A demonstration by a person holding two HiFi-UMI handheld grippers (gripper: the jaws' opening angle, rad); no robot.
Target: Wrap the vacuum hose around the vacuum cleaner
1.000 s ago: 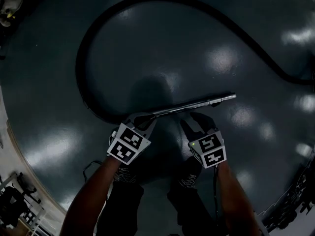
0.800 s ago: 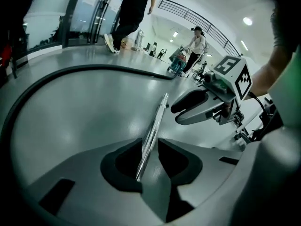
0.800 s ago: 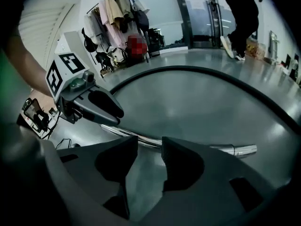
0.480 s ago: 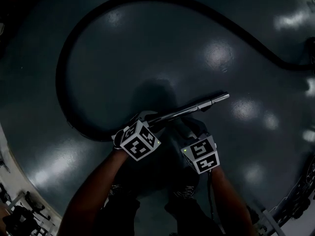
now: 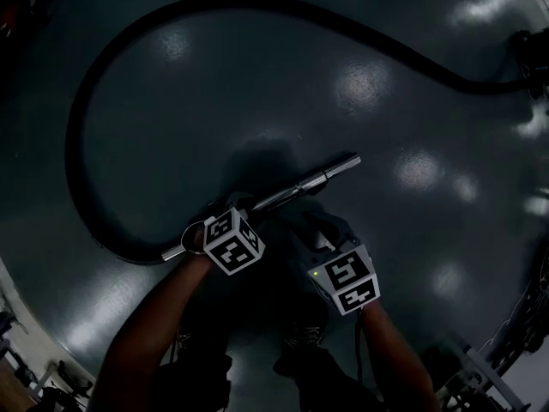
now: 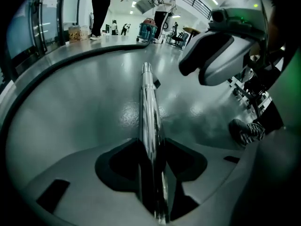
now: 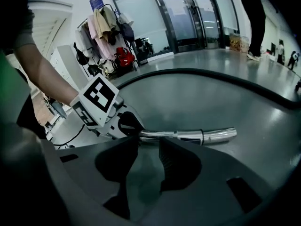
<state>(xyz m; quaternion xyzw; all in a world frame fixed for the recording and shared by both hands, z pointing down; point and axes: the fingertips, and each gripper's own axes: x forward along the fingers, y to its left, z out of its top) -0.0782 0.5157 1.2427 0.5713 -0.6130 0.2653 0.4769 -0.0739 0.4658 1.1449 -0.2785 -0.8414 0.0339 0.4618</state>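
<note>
A long black vacuum hose (image 5: pixel 72 148) lies in a wide loop on the dark grey floor. It ends in a shiny metal wand (image 5: pixel 317 177). My left gripper (image 5: pixel 243 208) is shut on the wand near its hose end. In the left gripper view the wand (image 6: pixel 149 107) runs straight out between the pads of my left gripper (image 6: pixel 151 149). My right gripper (image 5: pixel 313 227) stands open just right of it, with nothing between its fingers. In the right gripper view the wand (image 7: pixel 207 135) lies beyond the tips of my right gripper (image 7: pixel 148 147). The hose (image 6: pixel 56 65) leads to a blue-green machine (image 6: pixel 148 30) far off.
My shoe (image 6: pixel 244 131) stands close below the grippers. People (image 6: pixel 101 8) are standing at the far end of the room. A rack of clothes (image 7: pixel 108 32) is by the glass wall, and a thin cable (image 7: pixel 66 142) lies on the floor. Dark equipment (image 5: pixel 506 367) lines the lower right edge.
Both grippers and the wand have shifted down and left in the head view. The left gripper's cube has rolled. The hose loop has spread to the left.
</note>
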